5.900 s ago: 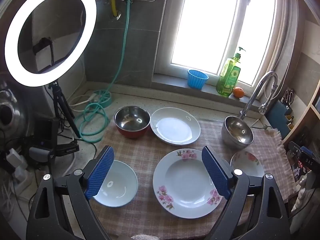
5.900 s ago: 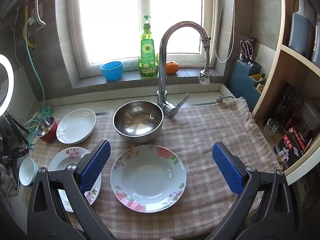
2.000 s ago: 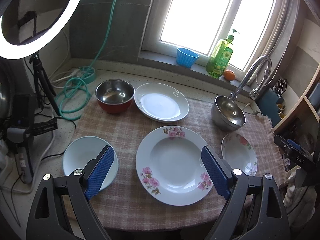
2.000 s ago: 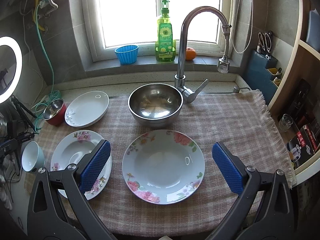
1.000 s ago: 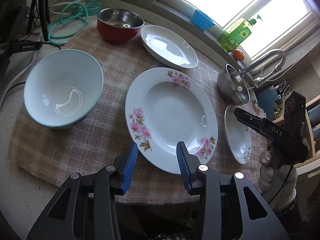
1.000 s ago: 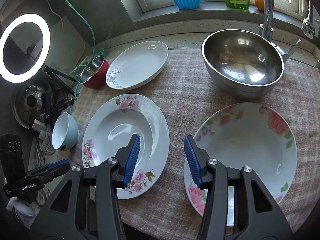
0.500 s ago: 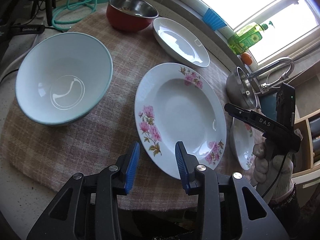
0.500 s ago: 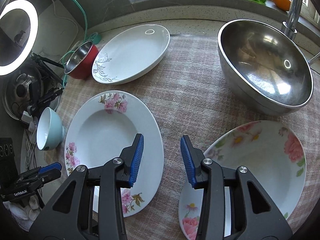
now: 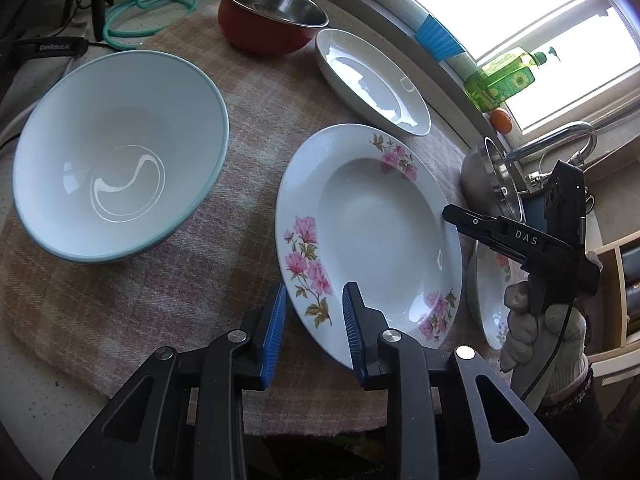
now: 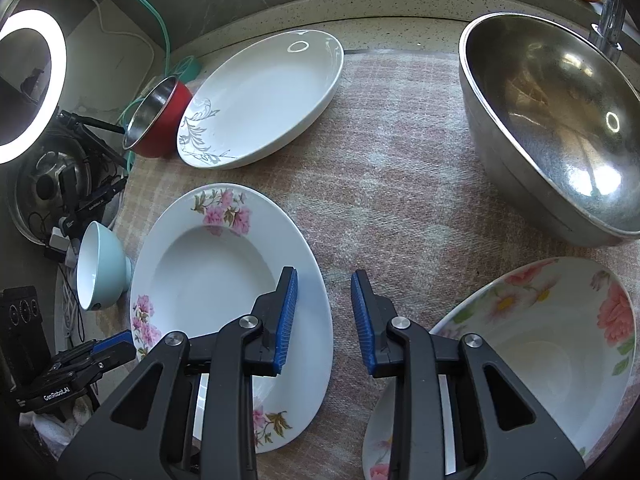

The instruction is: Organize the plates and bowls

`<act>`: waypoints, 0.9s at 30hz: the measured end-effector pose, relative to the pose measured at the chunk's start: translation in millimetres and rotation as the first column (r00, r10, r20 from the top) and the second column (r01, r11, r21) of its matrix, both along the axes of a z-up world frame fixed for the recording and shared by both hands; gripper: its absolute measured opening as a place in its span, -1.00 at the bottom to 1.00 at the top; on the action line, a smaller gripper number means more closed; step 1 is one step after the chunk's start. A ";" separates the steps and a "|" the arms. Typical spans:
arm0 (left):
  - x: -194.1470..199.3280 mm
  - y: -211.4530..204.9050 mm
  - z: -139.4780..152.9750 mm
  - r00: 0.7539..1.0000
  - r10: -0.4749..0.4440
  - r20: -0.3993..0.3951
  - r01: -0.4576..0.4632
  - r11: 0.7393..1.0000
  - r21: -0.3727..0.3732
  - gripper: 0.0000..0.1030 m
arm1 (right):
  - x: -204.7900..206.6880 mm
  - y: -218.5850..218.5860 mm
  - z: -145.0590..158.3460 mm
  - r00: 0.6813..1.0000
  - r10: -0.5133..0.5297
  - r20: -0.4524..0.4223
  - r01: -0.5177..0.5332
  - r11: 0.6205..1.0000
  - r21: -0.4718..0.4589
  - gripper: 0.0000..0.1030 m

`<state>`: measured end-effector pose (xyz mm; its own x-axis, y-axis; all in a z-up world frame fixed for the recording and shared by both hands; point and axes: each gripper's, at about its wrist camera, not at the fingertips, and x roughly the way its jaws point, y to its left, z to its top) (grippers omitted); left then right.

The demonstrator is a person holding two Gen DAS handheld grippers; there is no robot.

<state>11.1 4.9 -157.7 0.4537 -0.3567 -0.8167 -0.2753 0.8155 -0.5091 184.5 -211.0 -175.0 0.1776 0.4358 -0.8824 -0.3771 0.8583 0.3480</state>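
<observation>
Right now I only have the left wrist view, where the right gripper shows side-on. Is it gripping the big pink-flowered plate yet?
Observer: Not yet. The right wrist view shows the right gripper with its jaws closing. The pink-flowered plate has its rim between them, and the pads are not pressing on it.
Operator: I see the big steel bowl edge-on. Is anything in it?
Observer: No, the big steel bowl looks empty, with only reflections inside.
Operator: Is the white plate plain?
Observer: No, the white plate has a grey leaf print at one end.
</observation>
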 end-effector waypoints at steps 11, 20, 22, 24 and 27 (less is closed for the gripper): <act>1.7 1.6 -0.8 1.000 -0.007 -0.004 0.007 1.000 0.005 -0.51 | 0.6 7.1 -6.6 0.998 0.032 -0.047 -0.030 0.999 0.035 -0.47; 3.1 -1.4 -0.2 1.000 -0.018 -0.003 0.018 1.000 0.023 -0.51 | -6.6 4.0 -3.6 0.999 0.019 -0.048 -0.017 1.000 0.026 -0.49; 3.2 -2.3 0.2 1.000 -0.021 -0.003 0.021 0.999 0.024 -0.51 | -9.9 1.4 -2.9 0.999 0.016 -0.050 -0.014 1.000 0.028 -0.49; 3.0 -3.0 0.1 1.000 -0.025 -0.004 0.025 0.999 0.032 -0.51 | -14.4 -0.5 -2.4 0.998 0.013 -0.054 -0.011 1.000 0.028 -0.49; 2.8 -3.5 -0.3 1.000 -0.026 -0.005 0.026 0.999 0.034 -0.51 | -20.9 -2.3 -2.1 0.998 0.011 -0.055 -0.010 1.000 0.026 -0.49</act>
<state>13.9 1.4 -158.0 0.4411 -0.3400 -0.8305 -0.2561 0.8393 -0.4796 163.6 -213.3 -177.1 0.1243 0.4604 -0.8790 -0.3659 0.8447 0.3907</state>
